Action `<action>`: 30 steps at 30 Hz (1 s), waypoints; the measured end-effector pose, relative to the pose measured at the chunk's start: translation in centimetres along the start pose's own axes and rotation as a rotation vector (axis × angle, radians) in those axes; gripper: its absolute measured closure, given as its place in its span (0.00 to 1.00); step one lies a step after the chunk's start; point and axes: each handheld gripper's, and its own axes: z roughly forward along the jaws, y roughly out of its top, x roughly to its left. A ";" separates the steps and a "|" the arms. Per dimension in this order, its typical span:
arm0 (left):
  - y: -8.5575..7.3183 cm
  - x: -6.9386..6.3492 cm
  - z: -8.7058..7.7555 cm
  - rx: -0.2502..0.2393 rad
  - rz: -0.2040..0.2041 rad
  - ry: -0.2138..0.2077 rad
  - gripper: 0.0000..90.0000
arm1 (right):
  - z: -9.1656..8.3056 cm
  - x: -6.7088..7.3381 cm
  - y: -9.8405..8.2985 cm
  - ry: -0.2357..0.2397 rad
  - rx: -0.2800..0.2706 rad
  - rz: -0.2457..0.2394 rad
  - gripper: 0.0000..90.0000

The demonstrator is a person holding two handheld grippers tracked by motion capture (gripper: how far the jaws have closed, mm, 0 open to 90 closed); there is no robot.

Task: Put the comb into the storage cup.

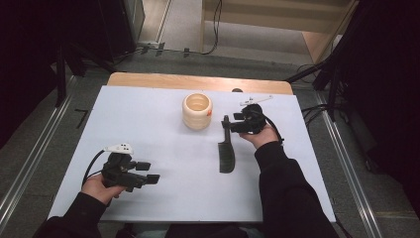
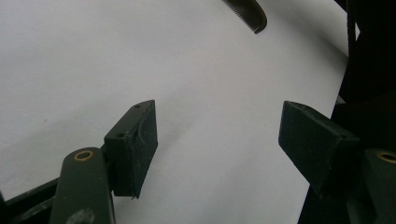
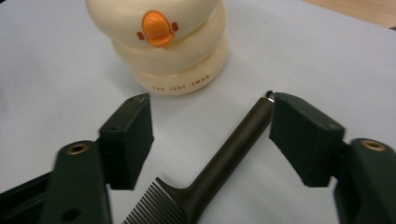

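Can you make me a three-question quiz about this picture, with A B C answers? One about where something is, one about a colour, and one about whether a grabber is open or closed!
1. Where does the comb lie?
A. inside the cup
B. on the white table sheet, beside the cup
C. on the floor

2. What colour is the beak on the cream cup?
A. orange
B. blue
C. green

3. How are the jaws of the right gripper?
A. shut tight with nothing in them
B. clamped on the cup
C. open, with the comb's handle between them

Answers: 1 B, it lies flat on the sheet. 2 A, the beak shows orange. 3 C, a gap stands beside the handle.
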 end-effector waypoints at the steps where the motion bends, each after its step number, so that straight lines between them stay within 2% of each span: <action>1: 0.0 0.0 0.0 0.001 0.000 0.000 0.32 | 0.0 0.0 0.0 0.000 0.000 0.000 0.40; 2: 0.0 0.0 0.0 0.001 0.001 0.000 0.32 | 0.1 0.0 0.2 -0.003 0.004 -0.002 0.43; 3: 0.0 0.0 0.0 0.001 0.001 0.000 0.32 | 0.4 0.0 0.6 -0.016 0.017 -0.007 0.60; 4: 0.0 0.0 0.0 0.001 0.002 -0.001 0.32 | 0.4 0.0 0.6 -0.016 0.017 -0.007 0.60; 5: 0.0 0.0 0.0 -0.002 0.002 -0.002 0.32 | 0.8 -0.1 0.9 -0.028 0.036 0.000 0.77; 8: 0.0 0.0 0.0 -0.002 0.003 -0.002 0.32 | 1.6 -0.5 0.6 -0.013 0.055 0.038 0.97; 11: 0.0 0.0 0.0 -0.002 0.002 -0.001 0.32 | 2.7 -0.9 0.3 -0.007 0.077 0.065 0.97; 16: 0.0 0.0 0.0 -0.001 0.004 -0.003 0.32 | 3.9 -1.1 -0.1 -0.022 0.086 0.079 0.97; 21: 0.0 0.0 0.0 0.000 0.004 -0.001 0.32 | 5.0 -0.9 -0.3 -0.034 0.121 0.062 0.97; 26: 0.0 0.0 -0.1 0.000 0.006 0.000 0.32 | 5.4 -1.1 -0.6 -0.051 0.155 0.069 0.97; 30: 0.0 -0.1 -0.1 0.001 0.005 -0.001 0.32 | 5.1 -1.3 -0.8 -0.052 0.159 0.066 0.97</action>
